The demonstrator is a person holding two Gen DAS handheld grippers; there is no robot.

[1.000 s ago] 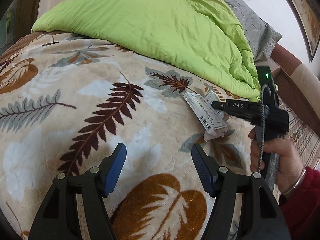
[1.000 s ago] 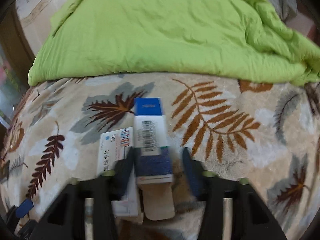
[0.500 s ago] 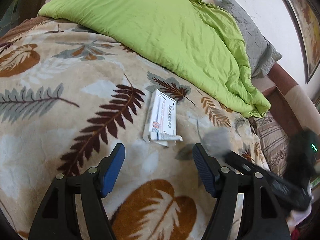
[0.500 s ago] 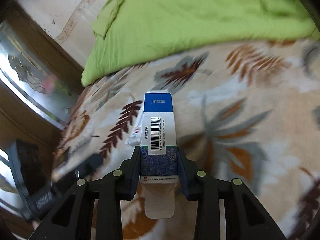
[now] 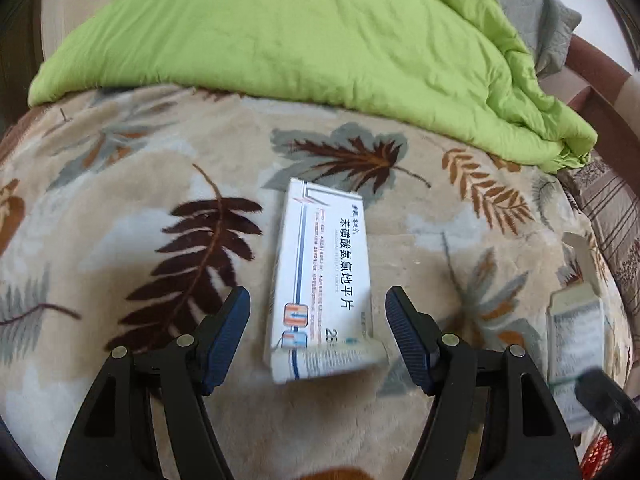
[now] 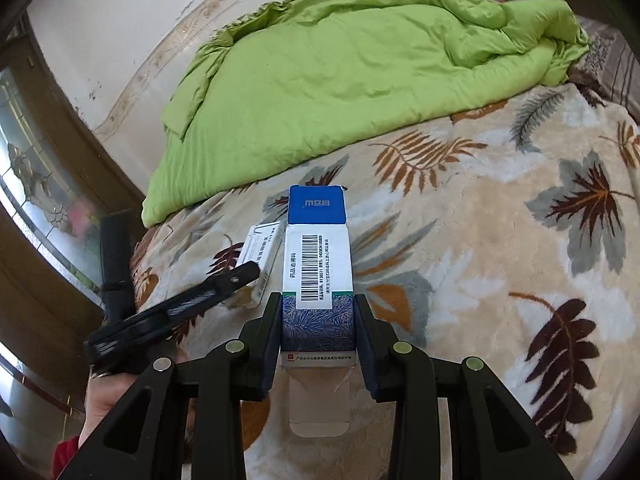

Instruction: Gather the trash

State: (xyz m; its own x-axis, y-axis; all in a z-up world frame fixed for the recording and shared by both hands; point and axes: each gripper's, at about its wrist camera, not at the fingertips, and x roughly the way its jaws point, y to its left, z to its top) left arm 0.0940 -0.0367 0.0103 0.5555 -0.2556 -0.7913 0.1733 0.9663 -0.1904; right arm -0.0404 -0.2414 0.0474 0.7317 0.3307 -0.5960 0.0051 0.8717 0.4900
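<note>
A white medicine box (image 5: 326,280) with blue Chinese lettering lies flat on the leaf-patterned blanket (image 5: 120,200). My left gripper (image 5: 318,312) is open, one finger on each side of the box's near end, apart from it. My right gripper (image 6: 316,312) is shut on a blue-and-white barcode box (image 6: 318,268) and holds it above the blanket, open flap toward the camera. The white box (image 6: 262,252) and the left gripper also show at the left of the right wrist view. The held box appears blurred at the right edge of the left wrist view (image 5: 576,332).
A crumpled green quilt (image 5: 300,40) covers the far half of the bed, with a grey pillow (image 5: 536,4) behind it. A striped cushion (image 5: 612,208) lies at the right edge. A wall and a glass-panelled door (image 6: 36,184) stand left of the bed.
My right gripper shut on the barcode box, lifted it and swung it away to the right. My left gripper moved forward until its open fingers straddle the white box.
</note>
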